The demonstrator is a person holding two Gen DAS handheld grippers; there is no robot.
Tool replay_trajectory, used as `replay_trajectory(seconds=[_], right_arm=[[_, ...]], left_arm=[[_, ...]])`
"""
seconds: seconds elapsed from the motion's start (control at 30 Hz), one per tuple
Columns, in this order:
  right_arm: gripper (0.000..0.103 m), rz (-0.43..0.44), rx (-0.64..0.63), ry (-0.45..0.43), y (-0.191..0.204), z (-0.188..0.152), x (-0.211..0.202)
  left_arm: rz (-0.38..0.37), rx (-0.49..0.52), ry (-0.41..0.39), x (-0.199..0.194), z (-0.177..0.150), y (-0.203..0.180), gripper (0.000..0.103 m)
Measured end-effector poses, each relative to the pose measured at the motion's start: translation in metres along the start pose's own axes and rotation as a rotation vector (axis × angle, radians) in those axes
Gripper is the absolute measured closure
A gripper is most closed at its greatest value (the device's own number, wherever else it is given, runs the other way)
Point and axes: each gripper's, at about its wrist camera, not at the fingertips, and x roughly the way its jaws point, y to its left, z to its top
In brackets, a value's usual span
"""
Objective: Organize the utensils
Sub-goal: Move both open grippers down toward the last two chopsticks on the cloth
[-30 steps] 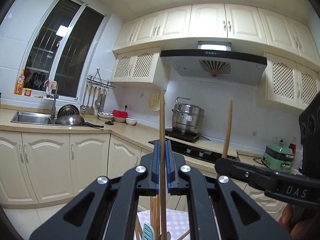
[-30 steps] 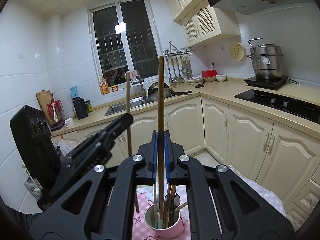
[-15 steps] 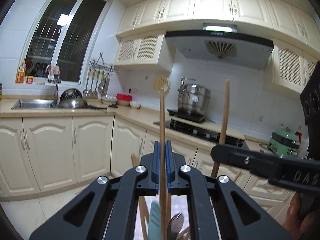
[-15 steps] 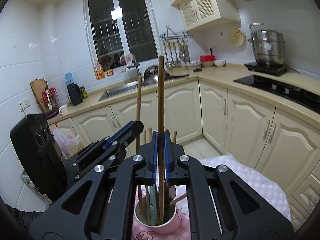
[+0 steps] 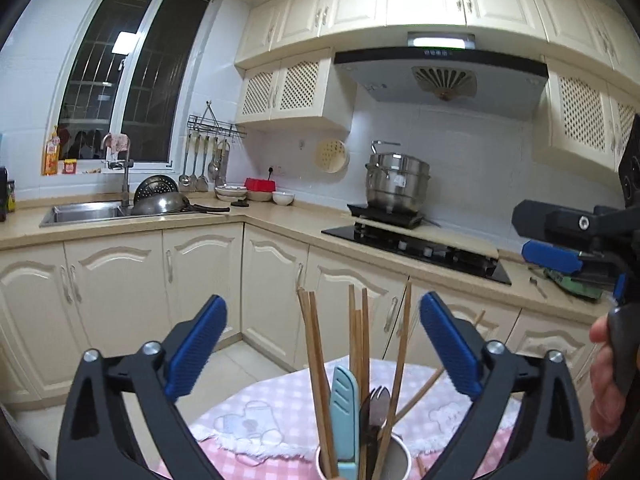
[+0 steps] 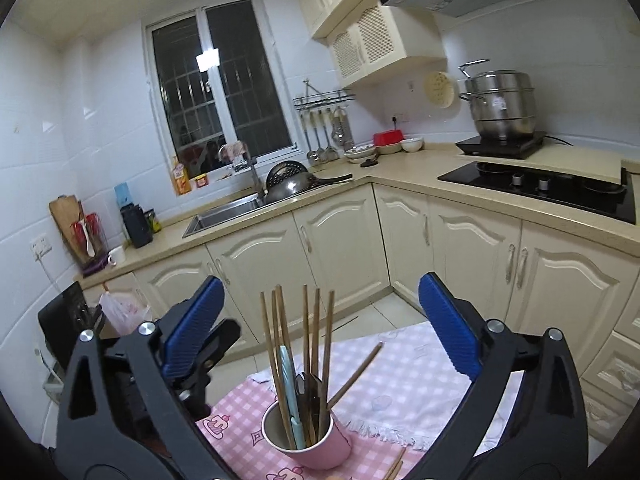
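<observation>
A pink cup stands on a pink checked tablecloth and holds several wooden chopsticks, a light blue utensil and a dark fork. The cup and the chopsticks also show low in the left wrist view. My left gripper is open and empty, just above the cup. My right gripper is open and empty, above and behind the cup. The right gripper's blue pad shows at the right of the left wrist view.
A loose chopstick lies on the cloth by the cup. Cream cabinets, a sink and a black hob ring the room. A steel pot stands on the counter.
Both grippers were shut on upright chopsticks. They have opened, and the chopsticks now stand in the cup. The two grippers have moved apart.
</observation>
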Motion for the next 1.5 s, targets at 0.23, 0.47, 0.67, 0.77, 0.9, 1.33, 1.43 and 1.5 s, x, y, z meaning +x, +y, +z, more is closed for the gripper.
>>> replay_trajectory(seconds=[0.23,0.47,0.67,0.77,0.9,1.33,1.43,1.5], right_arm=[[0.006,-0.033,0.03,0.006,-0.012,-0.001,-0.015],[0.006,-0.08,0.054,0.057,-0.025,-0.011,-0.029],[0.006,-0.126,0.084,0.124,-0.039,-0.027,-0.039],[0.006,-0.152,0.11,0.167,-0.049,-0.04,-0.043],[0.006,-0.177,0.133,0.227,-0.058,-0.058,-0.043],[0.006,-0.243,0.171,0.444,-0.076,-0.128,-0.032],[0.006,-0.269,0.14,0.53,-0.076,-0.145,-0.023],[0.006,-0.277,0.112,0.58,-0.073,-0.156,-0.018]], left_arm=[[0.02,0.043,0.06,-0.018,0.011,-0.012,0.005],[0.019,0.039,0.113,-0.032,0.014,-0.016,0.005],[0.009,0.062,0.165,-0.042,0.004,-0.025,0.005],[-0.003,0.071,0.197,-0.044,-0.004,-0.03,0.005],[-0.014,0.104,0.249,-0.046,-0.02,-0.041,0.005],[-0.043,0.144,0.441,-0.032,-0.072,-0.061,0.005],[-0.047,0.164,0.503,-0.023,-0.086,-0.068,0.005],[-0.046,0.191,0.553,-0.017,-0.097,-0.073,0.005]])
